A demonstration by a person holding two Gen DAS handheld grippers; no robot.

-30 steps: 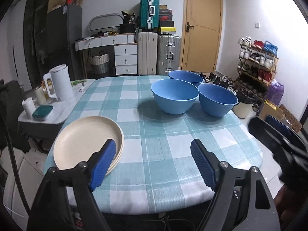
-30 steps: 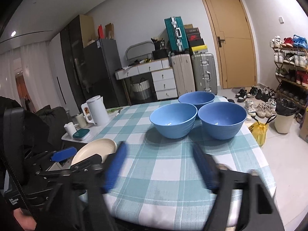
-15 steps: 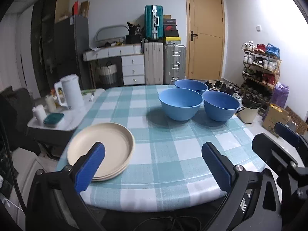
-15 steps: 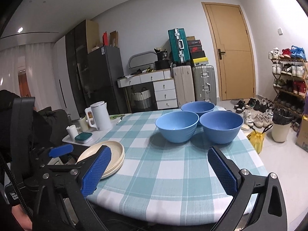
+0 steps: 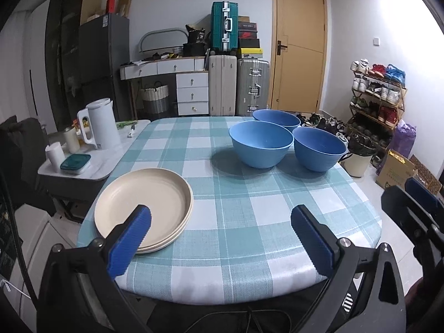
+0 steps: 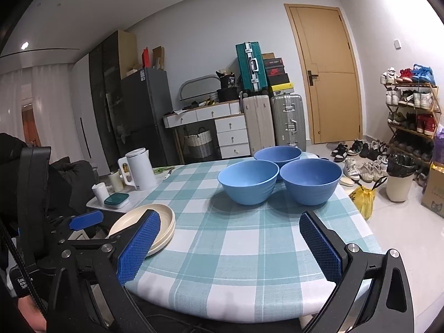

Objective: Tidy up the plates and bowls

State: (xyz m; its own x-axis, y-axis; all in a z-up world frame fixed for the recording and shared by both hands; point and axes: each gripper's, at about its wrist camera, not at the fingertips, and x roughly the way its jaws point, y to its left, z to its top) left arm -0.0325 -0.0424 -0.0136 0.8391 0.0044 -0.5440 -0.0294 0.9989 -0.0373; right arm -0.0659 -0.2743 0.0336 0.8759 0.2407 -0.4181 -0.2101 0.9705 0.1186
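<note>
A stack of cream plates (image 5: pixel 144 202) (image 6: pixel 162 222) lies at the near left of the teal-checked table (image 5: pixel 249 205) (image 6: pixel 244 238). Three blue bowls stand close together at the far right: one in front on the left (image 5: pixel 260 143) (image 6: pixel 248 180), one in front on the right (image 5: pixel 319 148) (image 6: pixel 310 180), one behind them (image 5: pixel 276 119) (image 6: pixel 277 152). My left gripper (image 5: pixel 220 223) hovers open over the table's near edge, its left pad in front of the plates. My right gripper (image 6: pixel 229 231) is open too, with nothing between its fingers. The right gripper's frame (image 5: pixel 416 208) shows at the left wrist view's right edge.
A low side table (image 5: pixel 83 161) left of the table carries a white kettle (image 5: pixel 97 127), cups and a teal box. Behind stand a fridge, drawers, suitcases (image 5: pixel 238 86) and a door. A shoe rack (image 5: pixel 377 100), a bin (image 6: pixel 399 180) and a yellow bag (image 6: pixel 363 197) fill the floor on the right.
Both grippers opened wider over the last second. Both views pulled back slightly from the table, so more of its near edge shows. Plates and bowls stayed put.
</note>
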